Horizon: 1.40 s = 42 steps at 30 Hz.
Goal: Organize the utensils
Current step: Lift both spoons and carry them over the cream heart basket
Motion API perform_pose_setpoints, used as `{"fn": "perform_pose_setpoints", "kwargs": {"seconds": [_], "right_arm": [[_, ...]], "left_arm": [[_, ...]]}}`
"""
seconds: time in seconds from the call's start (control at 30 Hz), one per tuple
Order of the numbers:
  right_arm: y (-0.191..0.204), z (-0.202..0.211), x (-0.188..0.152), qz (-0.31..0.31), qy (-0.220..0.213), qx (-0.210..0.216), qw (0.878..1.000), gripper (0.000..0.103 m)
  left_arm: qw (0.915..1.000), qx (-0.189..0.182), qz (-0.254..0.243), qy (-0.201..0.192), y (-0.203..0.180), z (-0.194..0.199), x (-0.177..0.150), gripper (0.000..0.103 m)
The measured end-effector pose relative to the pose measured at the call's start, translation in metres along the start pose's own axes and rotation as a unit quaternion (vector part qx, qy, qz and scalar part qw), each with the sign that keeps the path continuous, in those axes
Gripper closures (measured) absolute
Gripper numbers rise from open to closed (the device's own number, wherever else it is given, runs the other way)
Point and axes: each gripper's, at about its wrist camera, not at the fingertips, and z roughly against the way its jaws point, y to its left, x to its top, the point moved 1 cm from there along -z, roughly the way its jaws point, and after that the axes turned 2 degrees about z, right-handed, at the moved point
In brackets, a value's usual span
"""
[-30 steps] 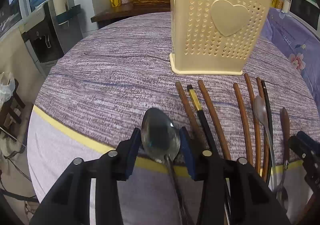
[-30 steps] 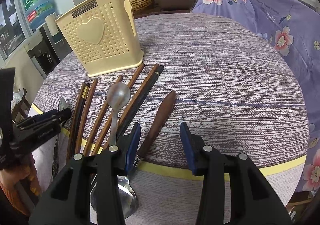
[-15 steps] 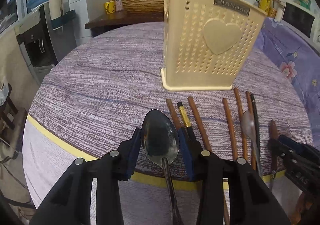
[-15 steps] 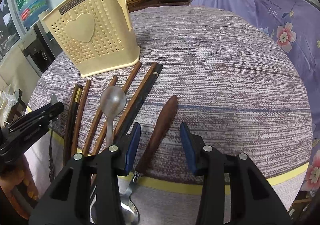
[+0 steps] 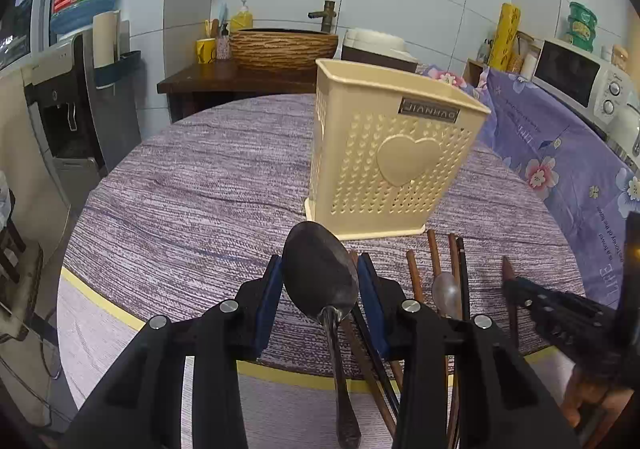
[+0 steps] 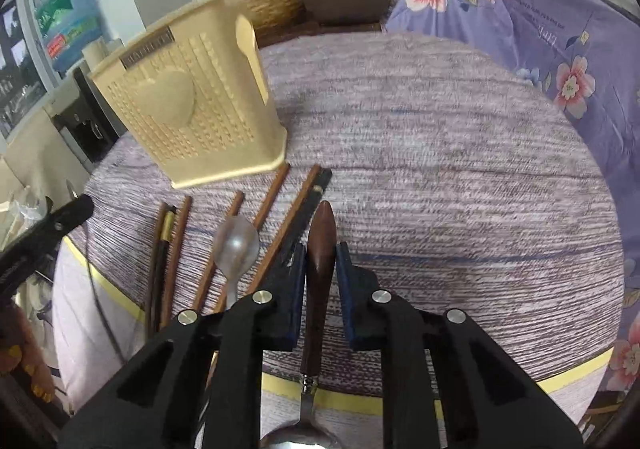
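Observation:
My left gripper is shut on a steel spoon, bowl forward, lifted above the table short of the cream perforated holder. My right gripper is shut on the brown wooden handle of a spoon whose steel bowl shows at the bottom edge. Brown chopsticks and a second steel spoon lie in a row on the purple cloth in front of the holder. The right gripper shows at the right of the left wrist view.
The round table has a yellow-edged rim near me. A flowered purple cover lies at the right. A water dispenser stands at the left. A woven basket and a counter are behind the table.
My left gripper has lifted the steel spoon higher and the view has tilted up. My right gripper has moved onto the wooden-handled spoon and closed on its handle.

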Motion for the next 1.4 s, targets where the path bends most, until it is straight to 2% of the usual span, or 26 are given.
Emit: {"fn": "perform_pose_setpoints", "kwargs": {"seconds": [0.17,0.33,0.73,1.17,1.3,1.4], "right_arm": [[-0.011,0.053,0.011,0.012,-0.061,0.017,0.998,0.087],[-0.021,0.081,0.014,0.011,-0.094,0.019,0.995,0.087],[-0.020,0.098,0.013,0.014,-0.113,0.037,0.993,0.087],[-0.013,0.100,0.023,0.029,-0.121,0.036,0.992,0.087],[-0.010,0.106,0.035,0.033,-0.132,0.046,0.990,0.087],[-0.005,0.112,0.055,0.042,-0.146,0.053,0.987,0.087]], "left_arm": [[0.9997,-0.008,0.007,-0.023,0.005,0.017,0.006,0.065],[0.9989,-0.002,0.003,-0.047,0.008,0.029,0.010,0.065],[0.9985,-0.006,0.013,-0.053,0.013,0.030,0.013,0.065],[0.9980,-0.017,0.012,-0.060,0.014,0.030,0.020,0.065],[0.9970,-0.032,0.013,-0.069,0.015,0.039,0.036,0.065],[0.9949,-0.048,0.014,-0.087,0.014,0.049,0.060,0.065]]}}
